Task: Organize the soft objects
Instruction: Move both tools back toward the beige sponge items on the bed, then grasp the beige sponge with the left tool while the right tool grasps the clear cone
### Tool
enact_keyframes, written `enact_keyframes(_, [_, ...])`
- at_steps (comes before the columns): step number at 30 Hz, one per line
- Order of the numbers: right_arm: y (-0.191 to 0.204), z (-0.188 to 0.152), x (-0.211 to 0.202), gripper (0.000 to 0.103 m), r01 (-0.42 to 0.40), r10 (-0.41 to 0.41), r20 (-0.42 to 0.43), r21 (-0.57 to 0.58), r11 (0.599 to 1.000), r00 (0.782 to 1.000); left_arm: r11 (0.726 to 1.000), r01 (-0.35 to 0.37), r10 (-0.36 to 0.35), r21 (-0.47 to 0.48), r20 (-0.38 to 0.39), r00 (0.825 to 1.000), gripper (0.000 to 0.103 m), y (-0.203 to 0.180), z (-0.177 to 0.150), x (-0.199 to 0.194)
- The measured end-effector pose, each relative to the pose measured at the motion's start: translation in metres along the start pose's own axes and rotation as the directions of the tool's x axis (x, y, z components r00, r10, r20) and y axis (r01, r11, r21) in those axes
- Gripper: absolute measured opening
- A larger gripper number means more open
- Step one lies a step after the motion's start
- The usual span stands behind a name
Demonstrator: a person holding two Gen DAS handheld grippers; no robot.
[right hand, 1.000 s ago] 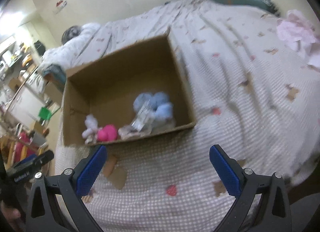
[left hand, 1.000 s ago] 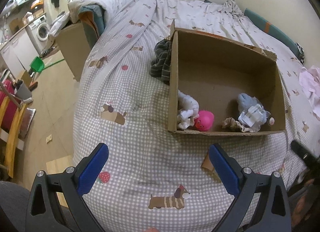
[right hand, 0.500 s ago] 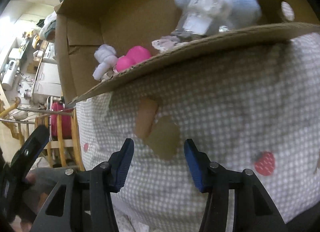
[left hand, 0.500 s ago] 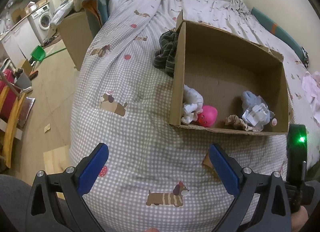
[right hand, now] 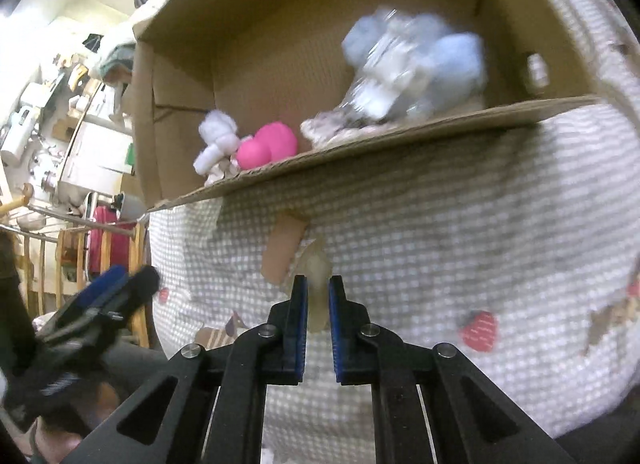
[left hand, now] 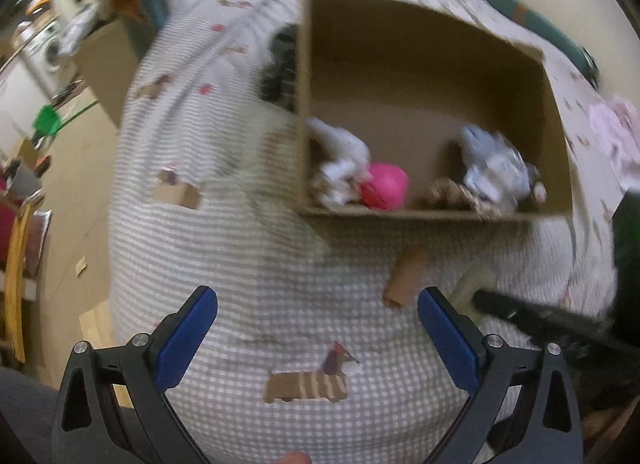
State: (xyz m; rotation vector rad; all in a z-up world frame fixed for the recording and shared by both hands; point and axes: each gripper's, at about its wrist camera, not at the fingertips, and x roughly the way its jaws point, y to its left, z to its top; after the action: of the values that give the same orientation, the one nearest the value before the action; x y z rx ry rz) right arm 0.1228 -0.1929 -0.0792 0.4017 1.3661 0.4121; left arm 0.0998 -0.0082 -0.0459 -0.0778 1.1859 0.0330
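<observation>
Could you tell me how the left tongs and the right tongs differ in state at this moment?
The left tongs stand wide open with nothing between them; the right tongs have just closed, nearly together, on a pale translucent soft object. The left hang above bare checked bedding; the right press down at it. Both have blue pads and point toward the cardboard box.

One box (left hand: 420,76) on the bed (left hand: 248,264). Inside it: one pink toy (left hand: 386,186), one white toy (left hand: 344,162), one blue toy in clear wrap (left hand: 492,164), one brownish scrap (left hand: 448,194) (too blurred to name). Two grippers: left (left hand: 318,320), right (right hand: 318,296). One pale soft piece (right hand: 317,268) between the right gripper's pads.
</observation>
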Motion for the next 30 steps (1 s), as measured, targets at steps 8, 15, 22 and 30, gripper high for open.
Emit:
enact_keyframes(8, [-0.028,-0.007,-0.051,0.012,0.015,-0.020,0.085,0.057,0.998,0.996,0.991,0.083,-0.077,0.108,-0.061,0.995,0.100,-0.040,-0.001,0.029])
enact_keyframes(15, [-0.045,-0.012,-0.060,0.012,0.047,-0.055,0.088,0.093,0.995,0.995,0.974,0.168,-0.151,0.151,-0.118,0.981,0.061,-0.060,0.002,0.051])
enact_keyframes(22, [-0.041,-0.018,-0.067,0.012,0.054,-0.062,0.100,0.072,0.996,0.993,0.973,0.165,-0.139,0.159,-0.162,0.977,0.010,-0.062,0.001,0.070])
enact_keyframes(30, [-0.039,-0.016,-0.058,0.012,0.069,-0.075,0.089,0.071,0.995,0.993,0.980,0.184,-0.175,0.076,-0.120,0.977,0.004,-0.041,0.003,0.047])
